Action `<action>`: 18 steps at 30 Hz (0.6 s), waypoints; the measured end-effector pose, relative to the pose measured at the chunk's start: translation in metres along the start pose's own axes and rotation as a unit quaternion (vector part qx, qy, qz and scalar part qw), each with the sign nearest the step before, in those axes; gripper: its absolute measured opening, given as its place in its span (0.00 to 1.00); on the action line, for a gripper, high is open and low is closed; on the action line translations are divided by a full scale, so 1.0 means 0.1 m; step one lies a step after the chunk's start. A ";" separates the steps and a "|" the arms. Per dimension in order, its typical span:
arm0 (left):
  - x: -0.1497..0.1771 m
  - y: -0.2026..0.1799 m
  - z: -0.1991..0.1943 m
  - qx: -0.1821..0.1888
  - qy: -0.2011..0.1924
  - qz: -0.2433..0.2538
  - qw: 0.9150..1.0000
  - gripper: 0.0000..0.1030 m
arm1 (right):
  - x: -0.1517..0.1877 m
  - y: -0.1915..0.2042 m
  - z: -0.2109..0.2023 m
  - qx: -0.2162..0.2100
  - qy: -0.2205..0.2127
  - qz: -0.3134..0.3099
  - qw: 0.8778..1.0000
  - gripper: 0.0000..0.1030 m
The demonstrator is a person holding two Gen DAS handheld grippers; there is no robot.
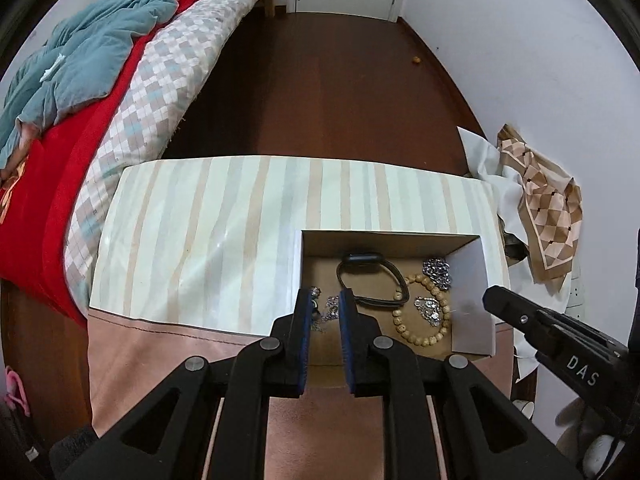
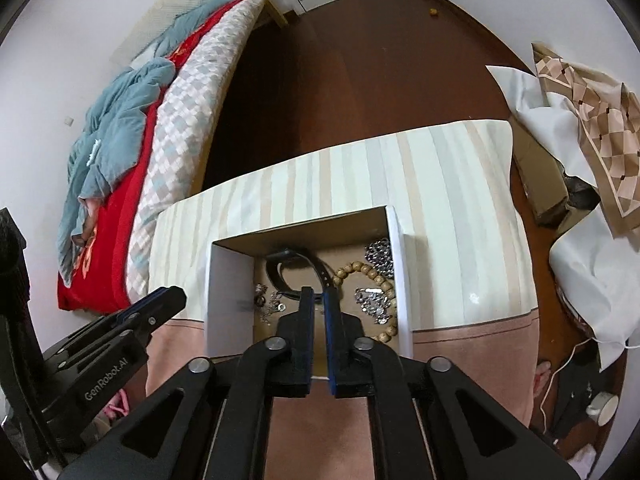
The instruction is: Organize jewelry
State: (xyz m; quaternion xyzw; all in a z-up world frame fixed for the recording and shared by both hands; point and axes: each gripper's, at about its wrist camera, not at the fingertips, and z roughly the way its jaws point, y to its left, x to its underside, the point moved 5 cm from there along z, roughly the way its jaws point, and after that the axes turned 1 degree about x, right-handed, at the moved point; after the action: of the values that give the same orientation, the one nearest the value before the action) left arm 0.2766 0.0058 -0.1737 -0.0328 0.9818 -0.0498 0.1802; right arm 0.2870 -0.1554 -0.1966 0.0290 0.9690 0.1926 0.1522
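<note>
An open cardboard box (image 1: pixel 384 239) (image 2: pixel 228 280) sits on a striped cloth. Inside lie a black watch band (image 1: pixel 376 276) (image 2: pixel 296 270), a wooden bead bracelet (image 1: pixel 424 312) (image 2: pixel 372 276), a silver chain (image 1: pixel 437 272) (image 2: pixel 379 258), a silver pendant piece (image 1: pixel 430 310) (image 2: pixel 370 300) and small silver pieces (image 1: pixel 326 308) (image 2: pixel 270 304). My left gripper (image 1: pixel 325 296) hangs over the box's near left part, jaws slightly apart and empty. My right gripper (image 2: pixel 319 294) hangs over the box's middle, jaws nearly closed with a narrow gap and nothing between them. It also shows in the left wrist view (image 1: pixel 490 296).
The striped cloth (image 1: pixel 224 232) covers a low surface with a pink band (image 1: pixel 168 360) at the near edge. A bed with checked, red and teal bedding (image 1: pixel 100 92) lies to the left. Crumpled white and patterned cloths (image 1: pixel 540 208) lie at the right. Brown floor (image 1: pixel 320 80) lies beyond.
</note>
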 end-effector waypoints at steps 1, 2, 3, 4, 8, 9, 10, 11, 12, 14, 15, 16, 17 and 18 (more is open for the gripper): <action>-0.01 0.01 -0.01 -0.003 0.000 0.000 1.000 0.18 | -0.01 -0.01 0.00 0.002 -0.001 0.000 1.000 0.23; -0.01 0.01 -0.02 -0.006 -0.002 0.000 1.000 0.21 | -0.02 -0.02 -0.02 0.011 -0.003 -0.001 1.000 0.34; -0.02 0.02 -0.04 -0.009 -0.005 0.000 1.000 0.30 | -0.02 -0.03 -0.03 0.017 -0.006 -0.004 1.000 0.37; -0.02 0.04 -0.06 -0.014 -0.009 0.000 1.000 0.42 | -0.02 -0.03 -0.05 0.020 -0.008 -0.005 1.000 0.40; -0.01 0.12 -0.17 -0.034 -0.027 -0.002 0.999 0.58 | 0.02 -0.05 -0.15 0.060 -0.017 -0.016 0.998 0.56; -0.01 0.15 -0.19 -0.039 -0.029 -0.004 0.999 0.60 | 0.04 -0.06 -0.17 0.085 -0.020 -0.025 0.996 0.62; 0.00 0.18 -0.21 -0.045 -0.030 -0.005 0.999 0.72 | 0.07 -0.06 -0.20 0.101 -0.022 -0.035 0.994 0.71; 0.01 0.20 -0.22 -0.051 -0.032 -0.006 0.998 0.79 | 0.08 -0.05 -0.21 0.110 -0.024 -0.041 0.993 0.79; 0.04 0.23 -0.24 -0.058 -0.035 -0.005 0.998 0.88 | 0.12 -0.05 -0.23 0.125 -0.026 -0.048 0.991 0.82; 0.10 0.28 -0.27 -0.075 -0.040 -0.001 0.996 0.91 | 0.18 -0.06 -0.24 0.150 -0.024 -0.059 0.987 0.90; 0.13 0.30 -0.27 -0.081 -0.039 0.001 0.996 0.95 | 0.21 -0.07 -0.25 0.159 -0.024 -0.062 0.985 0.95; 0.17 0.32 -0.27 -0.086 -0.039 0.002 0.996 0.97 | 0.25 -0.08 -0.26 0.169 -0.024 -0.064 0.983 0.98; 0.21 0.34 -0.28 -0.087 -0.039 0.002 0.995 0.97 | 0.29 -0.08 -0.27 0.180 -0.023 -0.068 0.981 0.99; 0.25 0.36 -0.29 -0.088 -0.038 0.000 0.995 0.97 | 0.32 -0.09 -0.27 0.183 -0.023 -0.069 0.980 0.99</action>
State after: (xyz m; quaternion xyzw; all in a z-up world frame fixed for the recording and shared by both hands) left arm 0.2414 0.0418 -0.1595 -0.0502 0.9748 0.0377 0.2140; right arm 0.2477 -0.1698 -0.1851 -0.0064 0.9838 0.0004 0.1793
